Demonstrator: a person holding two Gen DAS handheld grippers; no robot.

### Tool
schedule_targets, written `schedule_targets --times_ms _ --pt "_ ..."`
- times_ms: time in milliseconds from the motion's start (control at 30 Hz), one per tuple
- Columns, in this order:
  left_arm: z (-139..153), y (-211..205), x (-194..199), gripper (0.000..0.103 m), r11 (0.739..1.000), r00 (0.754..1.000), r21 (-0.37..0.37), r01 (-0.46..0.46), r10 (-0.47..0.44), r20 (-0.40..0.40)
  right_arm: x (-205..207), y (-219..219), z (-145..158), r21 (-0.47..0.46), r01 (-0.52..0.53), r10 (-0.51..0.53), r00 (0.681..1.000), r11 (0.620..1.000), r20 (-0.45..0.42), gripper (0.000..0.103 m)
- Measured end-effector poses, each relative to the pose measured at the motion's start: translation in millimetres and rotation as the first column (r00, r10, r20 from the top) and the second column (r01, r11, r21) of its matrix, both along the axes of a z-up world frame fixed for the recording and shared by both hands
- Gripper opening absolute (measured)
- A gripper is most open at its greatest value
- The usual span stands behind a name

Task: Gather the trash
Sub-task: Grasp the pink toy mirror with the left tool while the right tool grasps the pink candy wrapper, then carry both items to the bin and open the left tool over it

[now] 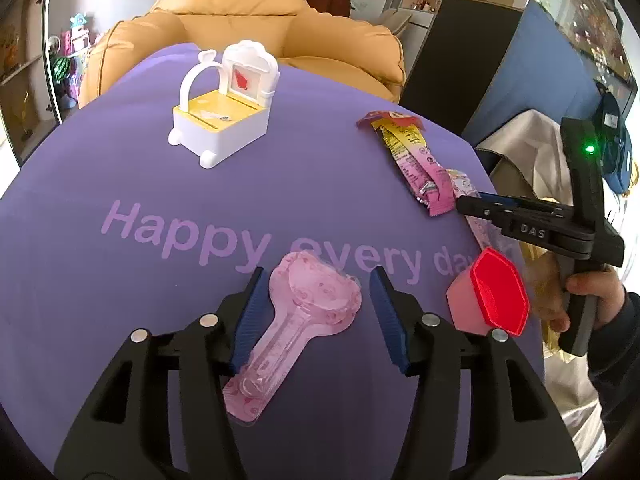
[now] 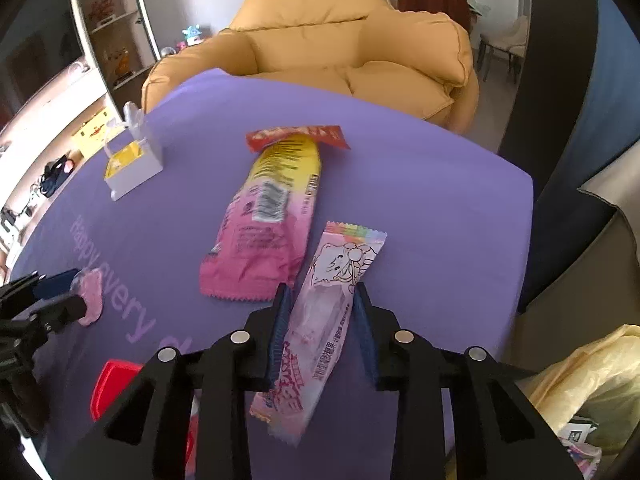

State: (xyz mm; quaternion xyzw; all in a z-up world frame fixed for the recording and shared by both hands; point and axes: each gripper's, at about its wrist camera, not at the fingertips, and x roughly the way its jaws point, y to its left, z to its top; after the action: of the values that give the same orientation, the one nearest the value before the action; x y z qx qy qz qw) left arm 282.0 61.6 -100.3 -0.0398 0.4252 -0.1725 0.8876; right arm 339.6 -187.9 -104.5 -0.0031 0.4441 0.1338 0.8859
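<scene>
Purple tablecloth [image 1: 120, 168] carries the scattered litter. Left gripper [image 1: 316, 316], jaws wide, straddles a pink spoon-shaped blister pack [image 1: 296, 320] whose long axis runs roughly along the fingers, bowl end forward, not yet pinched. Right gripper [image 2: 320, 328], jaws narrowed about a pale pink candy wrapper [image 2: 332, 304], has its pads at the wrapper's edges; whether they clamp it cannot be told. The wrapper's long axis also lies roughly along the fingers. A larger yellow-pink snack wrapper [image 2: 272, 216] lies just beyond, left of the candy wrapper. A red-lidded cup [image 1: 492, 300] stands between the grippers, nearer the left; a white toy cart [image 1: 224, 112] sits well apart.
</scene>
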Motion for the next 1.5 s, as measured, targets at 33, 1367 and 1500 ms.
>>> schedule_targets --times_ms 33,1367,1500 --pt "-0.5 -0.5 -0.4 0.051 1.000 1.000 0.005 0.002 -0.002 0.002 -3.4 -0.5 2.1 -0.003 -0.003 0.003 1.000 1.000 0.008 0.025" --pt "109.1 -64.5 -70.4 0.045 0.999 0.968 -0.008 0.041 -0.038 0.248 -163.8 -52.7 115.8 0.071 0.029 -0.049 0.952 0.997 0.301 0.019" --pt "120.7 -103.1 -84.2 0.045 0.995 0.955 -0.009 0.103 -0.096 0.280 -182.0 -78.8 127.9 0.067 0.076 -0.094 0.939 0.995 0.332 0.019"
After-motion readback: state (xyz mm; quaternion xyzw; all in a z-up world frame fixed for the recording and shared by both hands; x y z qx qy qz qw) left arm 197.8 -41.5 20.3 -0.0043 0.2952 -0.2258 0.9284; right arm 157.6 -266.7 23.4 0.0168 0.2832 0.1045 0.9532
